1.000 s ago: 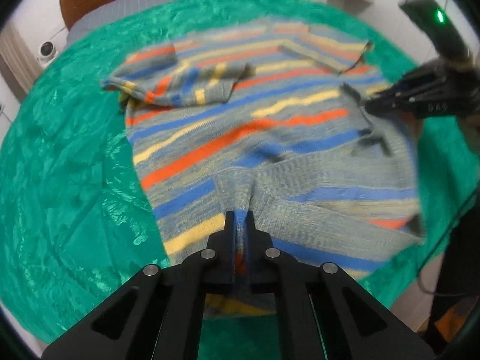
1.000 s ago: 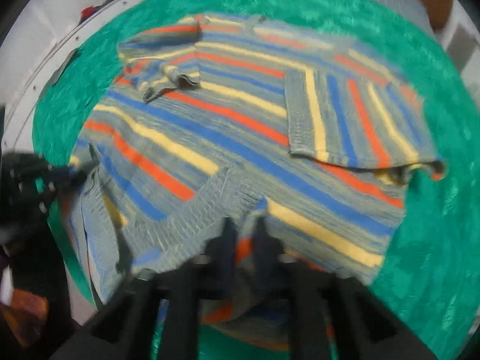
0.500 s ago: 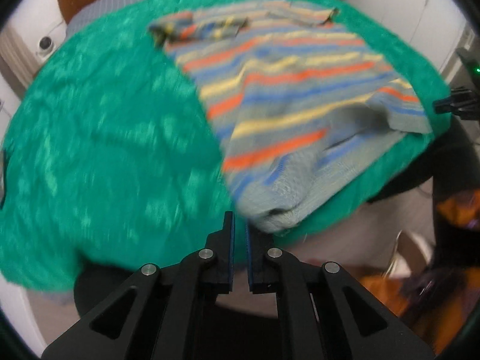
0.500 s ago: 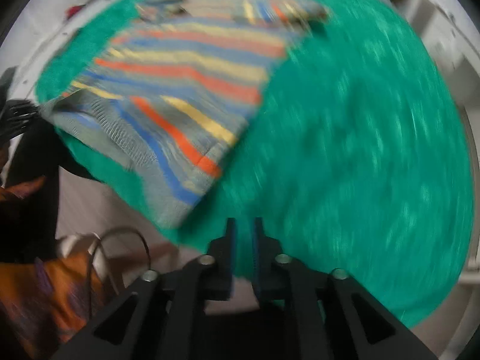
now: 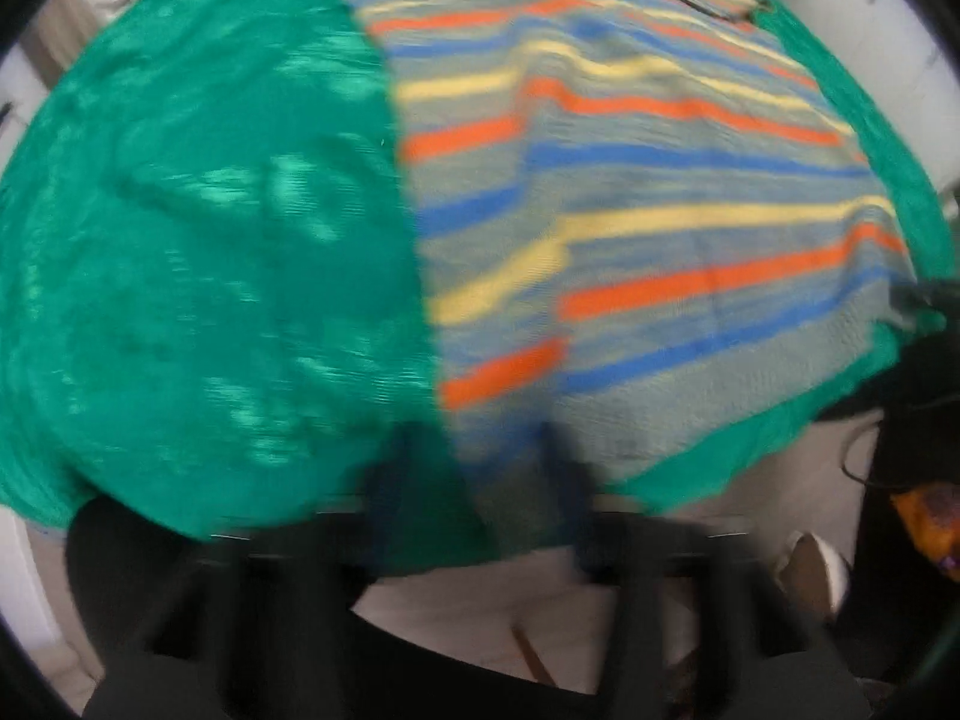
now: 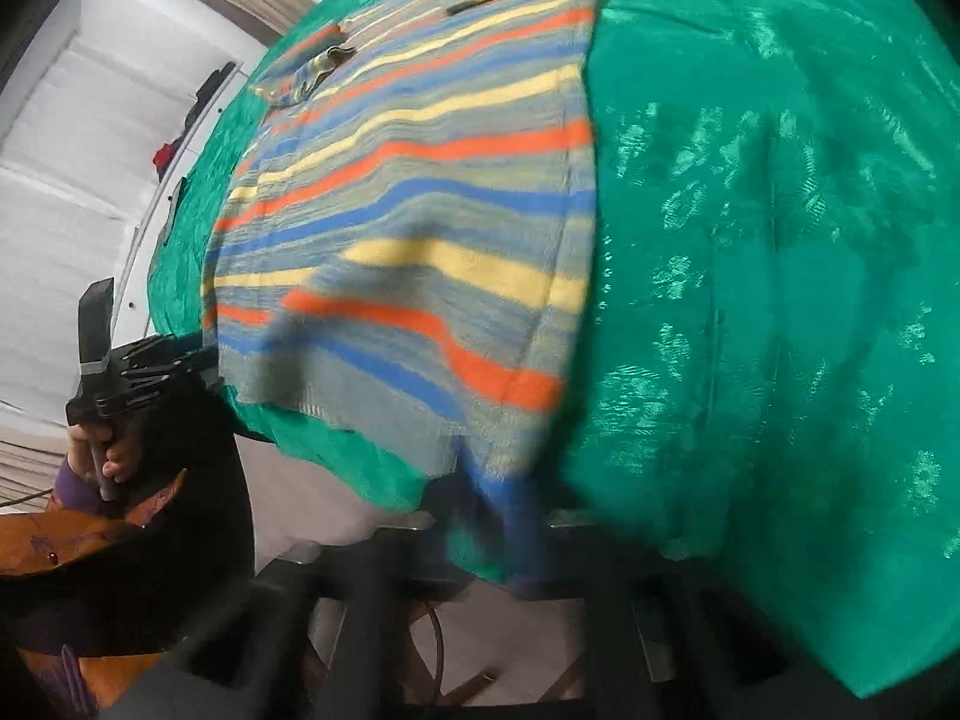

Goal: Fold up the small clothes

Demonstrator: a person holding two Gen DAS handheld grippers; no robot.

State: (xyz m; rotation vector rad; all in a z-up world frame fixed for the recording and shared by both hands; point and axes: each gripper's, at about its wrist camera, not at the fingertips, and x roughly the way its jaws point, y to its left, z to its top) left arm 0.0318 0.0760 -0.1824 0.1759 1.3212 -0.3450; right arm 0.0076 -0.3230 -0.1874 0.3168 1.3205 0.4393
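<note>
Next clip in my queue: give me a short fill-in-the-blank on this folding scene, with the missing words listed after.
1. The striped sweater lies on a cloth whose colour is ____.
2. The sweater's widest bright stripes are blue, yellow and ____.
3. In the right wrist view, the left gripper sits at the sweater's near ____ corner.
4. In that view, the bare stretch of cloth lies to the ____ of the sweater.

Missing words: green; orange; left; right

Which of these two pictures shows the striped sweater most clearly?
The right wrist view: the striped sweater looks fairly sharp there, with stripes and a folded sleeve readable. The left wrist view shows it too, but smeared by motion blur.
</note>
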